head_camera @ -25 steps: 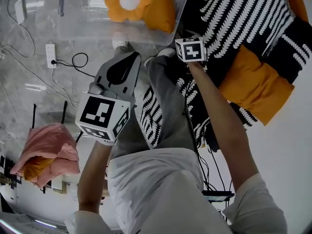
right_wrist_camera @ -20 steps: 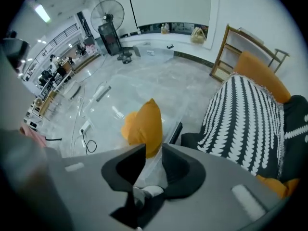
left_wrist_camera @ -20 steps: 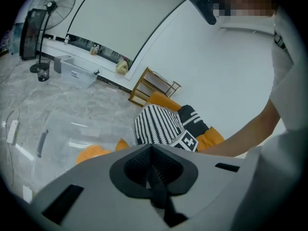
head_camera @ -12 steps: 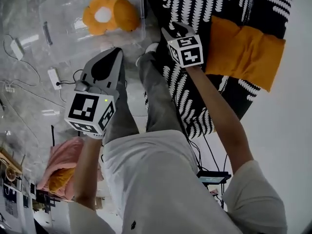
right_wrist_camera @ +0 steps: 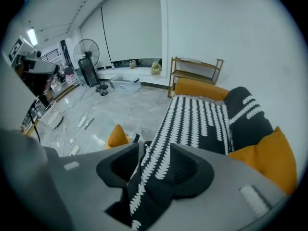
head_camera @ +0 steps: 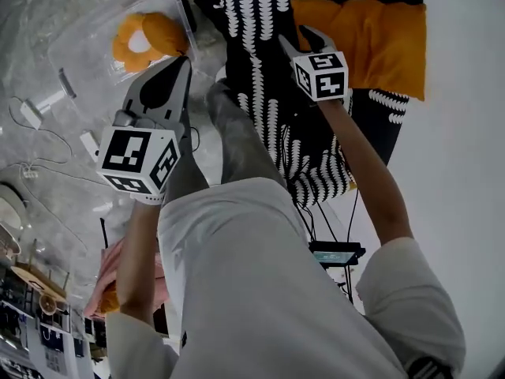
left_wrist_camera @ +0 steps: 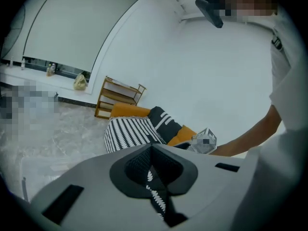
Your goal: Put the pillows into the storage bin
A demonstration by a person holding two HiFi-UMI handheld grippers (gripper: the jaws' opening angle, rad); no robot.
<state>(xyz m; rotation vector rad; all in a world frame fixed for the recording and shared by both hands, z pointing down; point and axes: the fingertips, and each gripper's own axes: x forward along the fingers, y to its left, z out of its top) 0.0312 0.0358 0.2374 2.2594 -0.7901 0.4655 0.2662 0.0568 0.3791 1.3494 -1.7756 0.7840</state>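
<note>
A clear storage bin (head_camera: 83, 34) on the floor holds a flower pillow (head_camera: 130, 44) and an orange pillow (head_camera: 166, 31). Another orange pillow (head_camera: 371, 30) (right_wrist_camera: 267, 158) lies on the sofa's black-and-white throw (head_camera: 260, 22) (right_wrist_camera: 202, 119). My right gripper (head_camera: 298, 38) (right_wrist_camera: 155, 148) hovers over the throw just left of that pillow. Its jaws are opening, and the patterned cloth shows through the gap with neither pad pressing on it. My left gripper (head_camera: 183, 61) (left_wrist_camera: 151, 146) hangs shut and empty between the bin and the sofa.
The person's grey-trousered legs (head_camera: 237, 140) stand between bin and sofa. Power strips (head_camera: 89, 142) and cables lie on the marble floor. A pink cloth heap (head_camera: 106, 267) sits at lower left. A wooden shelf (right_wrist_camera: 195, 69) and a fan (right_wrist_camera: 89, 57) stand farther off.
My right gripper has moved across the throw toward the orange sofa pillow and its jaws have spread. The view has swung, so the bin sits farther left. The left gripper stays shut.
</note>
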